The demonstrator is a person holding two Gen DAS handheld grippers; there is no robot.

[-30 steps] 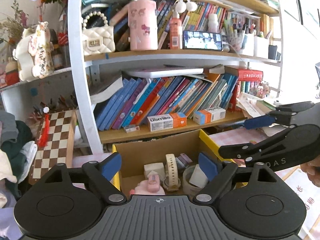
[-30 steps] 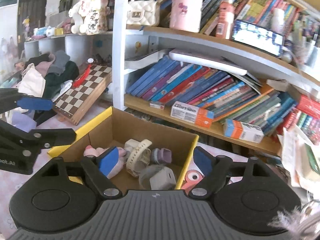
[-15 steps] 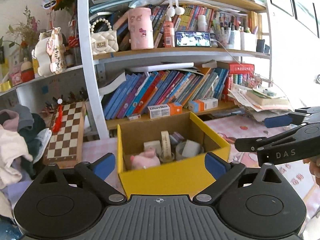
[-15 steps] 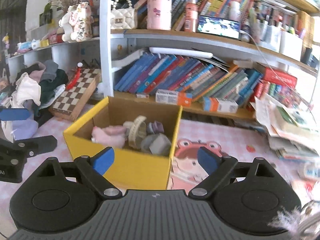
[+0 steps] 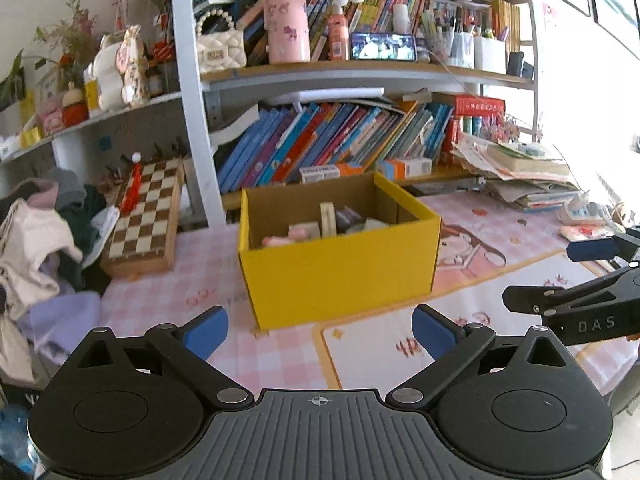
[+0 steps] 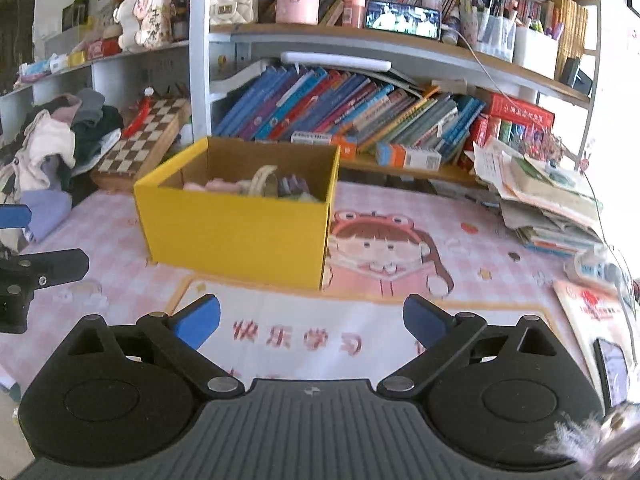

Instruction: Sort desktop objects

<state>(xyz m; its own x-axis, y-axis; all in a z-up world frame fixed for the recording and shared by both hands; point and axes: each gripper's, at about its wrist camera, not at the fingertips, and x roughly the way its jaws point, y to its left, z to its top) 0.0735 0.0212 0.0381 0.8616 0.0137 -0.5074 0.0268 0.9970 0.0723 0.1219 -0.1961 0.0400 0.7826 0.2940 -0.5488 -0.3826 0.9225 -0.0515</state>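
Both hand-held grippers hang over a pink checked desk mat, their blue-padded jaws spread wide and holding nothing. On the left, the left gripper has just finished opening, with only bare mat between its pads; the yellow cardboard box stands just beyond its fingertips, near but not touching, roughly centred ahead of it. Inside the box lie small items: something pink, a pale watch-like band standing on edge, and a few grey and purple pieces too blurred to name. To the box's left, a chessboard leans by a heap of clothes; behind it, slanted books fill the lower shelf.

Further right, the right gripper has also just been opening and is empty, its pads over printed red characters on a white panel of the mat. From this view the box sits ahead and a little left of the jaws, clear of both pads, with a cartoon girl print beside its right corner. A stack of papers crowds the desk's right edge, well apart from the box. Each gripper shows at the rim of the other's view, side by side and apart.
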